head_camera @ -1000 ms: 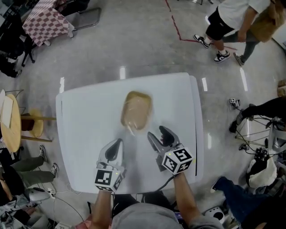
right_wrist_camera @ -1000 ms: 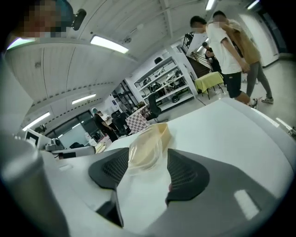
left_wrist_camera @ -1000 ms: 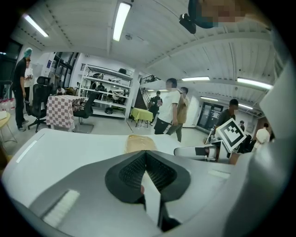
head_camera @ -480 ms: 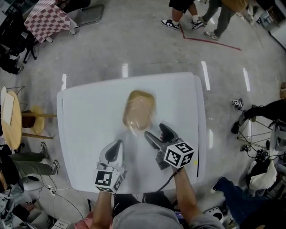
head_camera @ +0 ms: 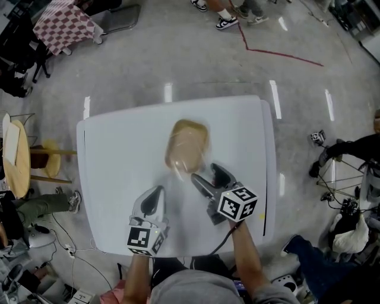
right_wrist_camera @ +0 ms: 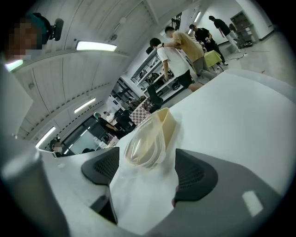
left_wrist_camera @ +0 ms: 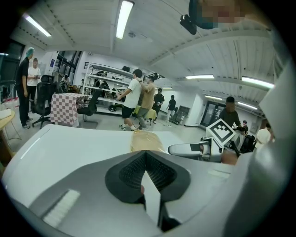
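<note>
A tan food box with a clear domed lid lies in the middle of the white table. My right gripper is open, its tips just short of the box's near end. In the right gripper view the box sits in line with the gap of the right gripper, its clear lid reaching between the pads, touching neither. My left gripper hovers at the near left, shut and empty. In the left gripper view the left gripper has its pads pressed together, with the box ahead and the right gripper to the right.
A checkered table and a chair stand at the far left, a round wooden table and a stool beside the white table. Cables and gear crowd the floor at the right. People's feet show at the top.
My right gripper has edged forward to the box's near end. The left gripper has stayed put. The people in the background have walked leftward.
</note>
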Demonstrator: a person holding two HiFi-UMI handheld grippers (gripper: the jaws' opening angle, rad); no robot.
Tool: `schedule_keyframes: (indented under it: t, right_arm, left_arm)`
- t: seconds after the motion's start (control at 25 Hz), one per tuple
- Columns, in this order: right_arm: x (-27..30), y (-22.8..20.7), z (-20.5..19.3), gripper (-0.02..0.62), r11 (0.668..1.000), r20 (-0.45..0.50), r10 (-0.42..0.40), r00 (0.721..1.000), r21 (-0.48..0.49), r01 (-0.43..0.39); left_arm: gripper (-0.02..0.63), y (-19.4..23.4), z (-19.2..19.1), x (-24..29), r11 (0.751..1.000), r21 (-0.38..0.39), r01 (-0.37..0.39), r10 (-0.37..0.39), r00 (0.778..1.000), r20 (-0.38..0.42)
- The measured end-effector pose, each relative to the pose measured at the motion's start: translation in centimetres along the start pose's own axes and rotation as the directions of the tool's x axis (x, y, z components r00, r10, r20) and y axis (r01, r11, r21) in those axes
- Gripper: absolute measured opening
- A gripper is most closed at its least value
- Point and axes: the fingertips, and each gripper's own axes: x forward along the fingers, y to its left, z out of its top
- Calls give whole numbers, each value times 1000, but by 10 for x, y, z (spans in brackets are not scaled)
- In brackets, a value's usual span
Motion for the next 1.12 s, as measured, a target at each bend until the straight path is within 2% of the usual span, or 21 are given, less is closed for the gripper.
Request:
schedule_keyframes:
  t: [0.44, 0.88, 1.12]
  right_arm:
    - [3, -1, -2, 299, 1000, -23, -4, 1000, 29, 4]
    - [5, -5, -2, 155, 999, -31, -21, 999, 48, 23]
    - [3, -6, -2, 121, 998, -22, -41, 999, 54, 42]
  left_arm:
    - [11, 5, 0, -2, 1000, -3, -4, 4, 1000, 2]
    - [11, 8, 2, -2, 1000, -2, -4, 4, 1000, 2]
    - [11, 6, 2, -5, 1000, 5, 0, 0, 1000, 6]
